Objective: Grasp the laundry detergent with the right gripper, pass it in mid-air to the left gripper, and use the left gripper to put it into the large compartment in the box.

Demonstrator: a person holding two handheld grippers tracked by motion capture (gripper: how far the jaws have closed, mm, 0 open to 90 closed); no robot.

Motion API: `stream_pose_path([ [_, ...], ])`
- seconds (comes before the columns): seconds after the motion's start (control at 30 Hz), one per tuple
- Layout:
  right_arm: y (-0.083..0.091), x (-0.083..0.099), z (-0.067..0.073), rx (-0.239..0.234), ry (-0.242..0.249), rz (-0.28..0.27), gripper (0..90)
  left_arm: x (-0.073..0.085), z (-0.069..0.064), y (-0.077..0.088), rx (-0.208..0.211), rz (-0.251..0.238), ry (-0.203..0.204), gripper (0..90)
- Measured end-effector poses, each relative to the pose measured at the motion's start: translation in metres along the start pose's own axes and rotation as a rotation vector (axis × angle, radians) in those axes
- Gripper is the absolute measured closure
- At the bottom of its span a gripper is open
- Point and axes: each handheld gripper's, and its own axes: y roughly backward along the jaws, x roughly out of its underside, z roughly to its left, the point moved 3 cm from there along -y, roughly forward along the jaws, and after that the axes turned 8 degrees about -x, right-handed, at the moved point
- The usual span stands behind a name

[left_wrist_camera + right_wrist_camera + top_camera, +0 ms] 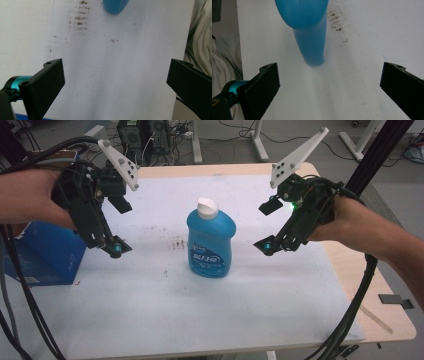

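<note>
Bottle first: a translucent blue plastic bottle with a white cap (210,240) stands upright at the middle of the white-covered table (150,305), probably set there so either side can reach it. The left gripper (117,227) and right gripper (266,227) flank it, well apart from it, jaws spread wide and holding nothing. A blue cardboard box (42,257) sits at the left edge.

A blue box (42,255) sits at the table's (200,320) left edge; brown smudges (176,242) mark mid-table.

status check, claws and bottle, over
Left claw open, right claw open, both off the table. Blue bottle upright between them, untouched. Nothing in the way.
</note>
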Motion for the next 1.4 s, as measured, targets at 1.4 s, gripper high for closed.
stream_pose_path([
  [1.4, -0.069, 0.009, 0.003, -0.015, 0.007, -0.243, 1.9, -0.003, 0.001, -0.010, 0.006, 0.003, -0.006, 1.7],
])
